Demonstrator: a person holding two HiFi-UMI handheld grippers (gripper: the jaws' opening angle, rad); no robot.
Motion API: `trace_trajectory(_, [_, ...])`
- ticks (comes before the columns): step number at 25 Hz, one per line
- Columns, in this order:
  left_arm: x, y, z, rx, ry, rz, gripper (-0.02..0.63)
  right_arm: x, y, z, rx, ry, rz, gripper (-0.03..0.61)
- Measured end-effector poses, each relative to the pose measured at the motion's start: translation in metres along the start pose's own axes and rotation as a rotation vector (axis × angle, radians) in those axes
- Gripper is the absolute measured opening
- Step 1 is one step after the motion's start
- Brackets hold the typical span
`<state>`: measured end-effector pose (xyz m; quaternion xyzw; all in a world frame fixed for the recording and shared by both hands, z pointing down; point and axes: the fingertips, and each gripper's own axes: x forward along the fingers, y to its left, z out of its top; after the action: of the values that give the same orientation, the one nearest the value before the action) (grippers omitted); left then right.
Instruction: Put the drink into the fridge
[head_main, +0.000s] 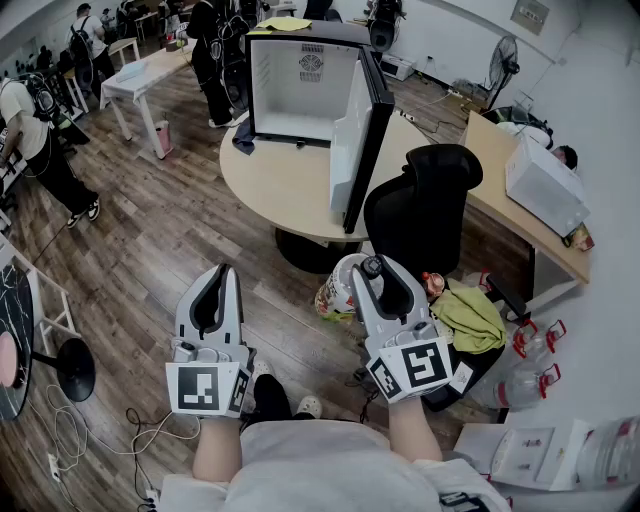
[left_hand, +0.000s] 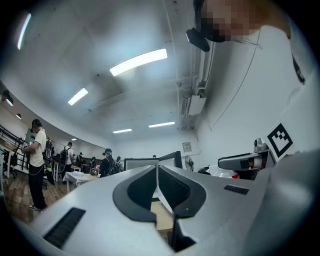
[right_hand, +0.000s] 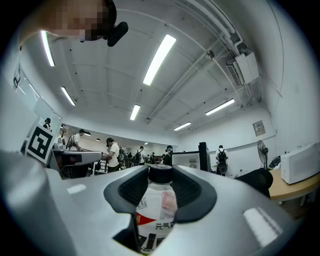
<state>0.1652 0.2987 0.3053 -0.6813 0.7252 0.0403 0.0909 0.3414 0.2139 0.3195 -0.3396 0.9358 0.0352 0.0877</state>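
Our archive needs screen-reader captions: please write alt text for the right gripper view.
The right gripper holds a clear, black-capped drink bottle between its jaws. Behind it, people stand under long strip lights.

clear drink bottle (right_hand: 159, 199) with black cap (right_hand: 161, 173), red-and-white label (right_hand: 148, 221); black fridge (head_main: 305, 95), white inside.

Bright, even indoor light. Ceiling strips (right_hand: 159, 52) burn white in both gripper views, with faint bloom around them. Head view: fridge (head_main: 300, 95) interior nearly blown out; dark soft shadow under the counter (head_main: 270, 190) below the fridge; mild sheen on the floor (head_main: 140, 250) left of it. Heavy fisheye bowing, black vignetted corners. Close to the lens the right tool (right_hand: 161, 172) goes soft; drink (right_hand: 157, 205) label fairly sharp.
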Motion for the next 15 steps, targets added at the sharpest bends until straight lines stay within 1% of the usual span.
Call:
trace_trajectory(8, [0.014,0.011,-0.005,-0.009,0.003,-0.005,0.020,0.016,-0.003,-0.004,0.007,0.001,-0.008,0.156])
trace_trajectory(15, [0.046,0.037,-0.009,-0.016,-0.005,-0.012,0.020,0.054,-0.011,-0.012,0.019,0.006,-0.036,0.156])
